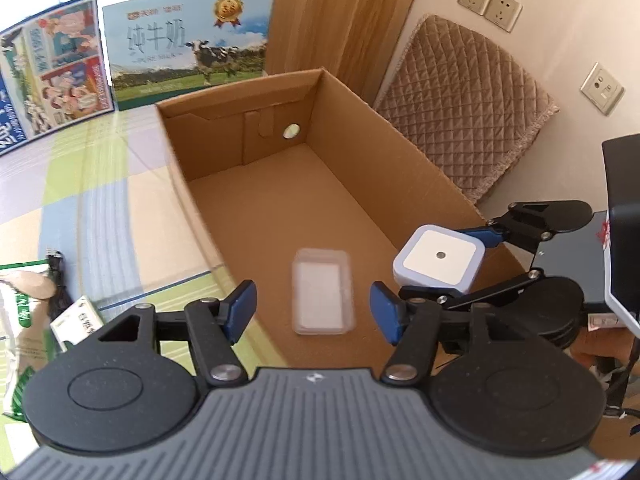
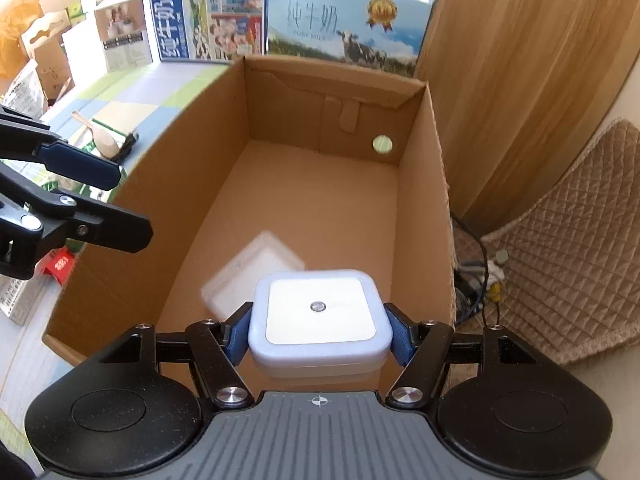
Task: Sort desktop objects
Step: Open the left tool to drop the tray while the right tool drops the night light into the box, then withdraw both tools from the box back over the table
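Observation:
An open cardboard box (image 1: 400,152) stands on the table. On its floor lies a clear plastic case (image 1: 322,292), blurred, also seen in the right wrist view as the clear plastic case (image 2: 244,276). My left gripper (image 1: 314,312) hangs open above the case, its pads apart from it. Over the box's near right part, my right gripper (image 2: 320,332) is shut on a square white night light (image 2: 320,312) with a lavender rim. From the left wrist view the right gripper (image 1: 448,268) and its night light (image 1: 438,256) show at the right. The left gripper (image 2: 124,204) shows at the left edge of the right wrist view.
Milk cartons (image 2: 344,28) stand behind the box. Packets (image 1: 24,320) and a wooden spoon (image 2: 100,136) lie on the checked tablecloth to the left. A quilted chair (image 1: 460,112) and floor cables (image 2: 476,280) are right of the box, by a wood panel.

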Demonstrator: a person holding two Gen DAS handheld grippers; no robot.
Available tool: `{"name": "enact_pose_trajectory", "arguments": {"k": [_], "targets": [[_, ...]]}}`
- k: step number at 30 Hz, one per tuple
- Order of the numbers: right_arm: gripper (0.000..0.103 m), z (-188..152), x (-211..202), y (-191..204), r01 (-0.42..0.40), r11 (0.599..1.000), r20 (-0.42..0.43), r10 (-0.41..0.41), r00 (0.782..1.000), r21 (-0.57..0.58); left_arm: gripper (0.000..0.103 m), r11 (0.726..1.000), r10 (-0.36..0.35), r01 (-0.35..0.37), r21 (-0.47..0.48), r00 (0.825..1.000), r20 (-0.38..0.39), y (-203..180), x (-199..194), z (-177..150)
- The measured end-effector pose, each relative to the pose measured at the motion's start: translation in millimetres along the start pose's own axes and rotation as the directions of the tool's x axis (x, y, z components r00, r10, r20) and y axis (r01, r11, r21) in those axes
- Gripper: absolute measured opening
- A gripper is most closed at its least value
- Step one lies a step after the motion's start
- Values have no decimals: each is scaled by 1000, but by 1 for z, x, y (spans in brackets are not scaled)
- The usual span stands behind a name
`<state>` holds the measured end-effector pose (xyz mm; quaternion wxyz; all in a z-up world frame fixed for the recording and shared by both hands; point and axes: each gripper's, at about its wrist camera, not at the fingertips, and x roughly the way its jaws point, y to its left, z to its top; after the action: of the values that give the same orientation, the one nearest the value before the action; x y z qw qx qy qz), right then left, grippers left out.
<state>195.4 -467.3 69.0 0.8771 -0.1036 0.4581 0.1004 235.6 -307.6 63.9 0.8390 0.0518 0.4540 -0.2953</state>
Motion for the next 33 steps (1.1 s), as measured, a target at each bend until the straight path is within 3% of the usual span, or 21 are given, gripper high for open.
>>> {"name": "enact_pose_trajectory", "arguments": {"k": [20, 33], "targets": [[74, 1, -36, 22, 23, 1000, 37, -23, 999, -8, 62, 1000, 21, -20, -16, 999, 37, 12, -42, -19], [87, 1, -68, 65, 6, 1000, 87, -4, 996, -25, 72, 996, 79, -76, -49, 994, 70, 40, -91, -49]]}}
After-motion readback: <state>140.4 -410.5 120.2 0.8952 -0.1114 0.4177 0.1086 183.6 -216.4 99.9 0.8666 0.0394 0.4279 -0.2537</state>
